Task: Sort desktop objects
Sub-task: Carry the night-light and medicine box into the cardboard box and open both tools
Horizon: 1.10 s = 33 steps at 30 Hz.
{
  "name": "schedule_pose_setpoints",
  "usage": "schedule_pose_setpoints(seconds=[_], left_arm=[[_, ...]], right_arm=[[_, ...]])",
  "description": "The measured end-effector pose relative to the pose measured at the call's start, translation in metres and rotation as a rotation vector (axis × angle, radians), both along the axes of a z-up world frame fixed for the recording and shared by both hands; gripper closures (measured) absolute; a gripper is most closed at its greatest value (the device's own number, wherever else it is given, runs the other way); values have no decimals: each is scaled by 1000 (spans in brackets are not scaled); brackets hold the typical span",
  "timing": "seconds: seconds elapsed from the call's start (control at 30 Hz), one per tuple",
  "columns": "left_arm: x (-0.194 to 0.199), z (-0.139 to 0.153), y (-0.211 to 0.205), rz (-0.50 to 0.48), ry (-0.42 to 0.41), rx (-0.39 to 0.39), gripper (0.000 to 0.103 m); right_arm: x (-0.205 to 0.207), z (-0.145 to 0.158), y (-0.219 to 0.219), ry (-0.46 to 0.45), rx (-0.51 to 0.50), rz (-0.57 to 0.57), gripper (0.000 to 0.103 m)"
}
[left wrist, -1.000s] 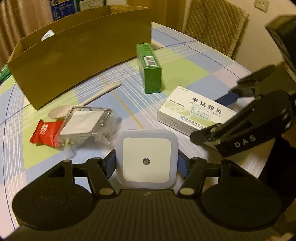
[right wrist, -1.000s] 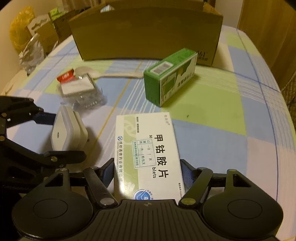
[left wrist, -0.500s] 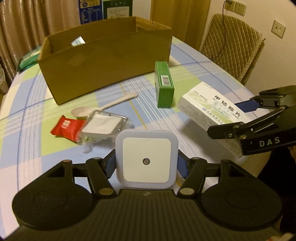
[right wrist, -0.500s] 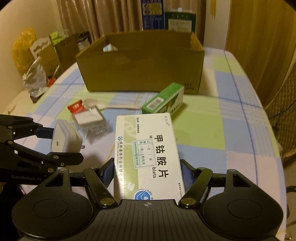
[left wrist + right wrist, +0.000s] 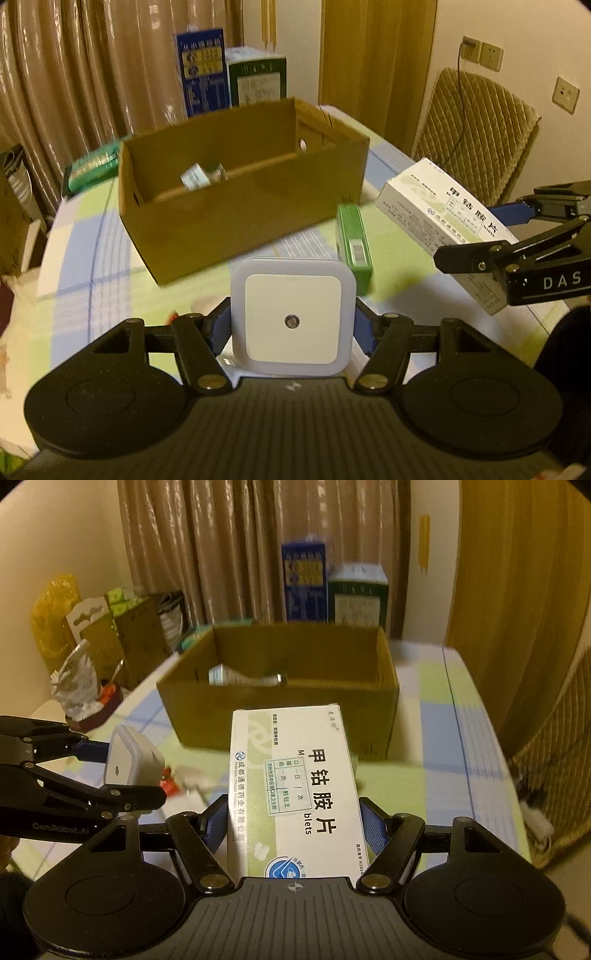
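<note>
Lifting clear of the table (image 5: 74, 236), both loads have left its surface since a second ago. Low in the left view, the left tool (image 5: 292, 328) clamps the white night light (image 5: 292, 314); the right tool (image 5: 293, 829) clamps the white medicine box (image 5: 295, 786). Beyond, mid-frame, the open cardboard box (image 5: 236, 206) now shows its inside, so dropping both in looks next.

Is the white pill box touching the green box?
Apart. In the left wrist view the white pill box is held up off the table in the right gripper, with tablecloth visible between it and the green box lying below.
</note>
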<state>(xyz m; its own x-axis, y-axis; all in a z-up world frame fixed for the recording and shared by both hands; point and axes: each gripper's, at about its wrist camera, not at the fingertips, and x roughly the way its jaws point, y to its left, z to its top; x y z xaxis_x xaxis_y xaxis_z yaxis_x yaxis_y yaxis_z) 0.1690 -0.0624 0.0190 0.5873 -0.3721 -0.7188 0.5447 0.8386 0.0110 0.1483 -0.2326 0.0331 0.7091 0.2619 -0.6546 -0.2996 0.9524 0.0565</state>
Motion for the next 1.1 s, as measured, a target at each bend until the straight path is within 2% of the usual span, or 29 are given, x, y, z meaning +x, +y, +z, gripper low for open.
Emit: schedule_pose_setpoints(seconds=[0.23, 0.47, 0.7, 1.1], left_arm=[[47, 36, 0, 8, -59, 5, 43], [103, 57, -10, 31, -79, 4, 43], [156, 50, -19, 66, -52, 10, 43], [219, 18, -27, 117, 17, -30, 42]], right_arm=[[45, 24, 5, -42, -17, 14, 34], [104, 31, 9, -39, -37, 1, 34], [157, 24, 14, -15, -60, -4, 34], [212, 1, 19, 5, -89, -25, 34]])
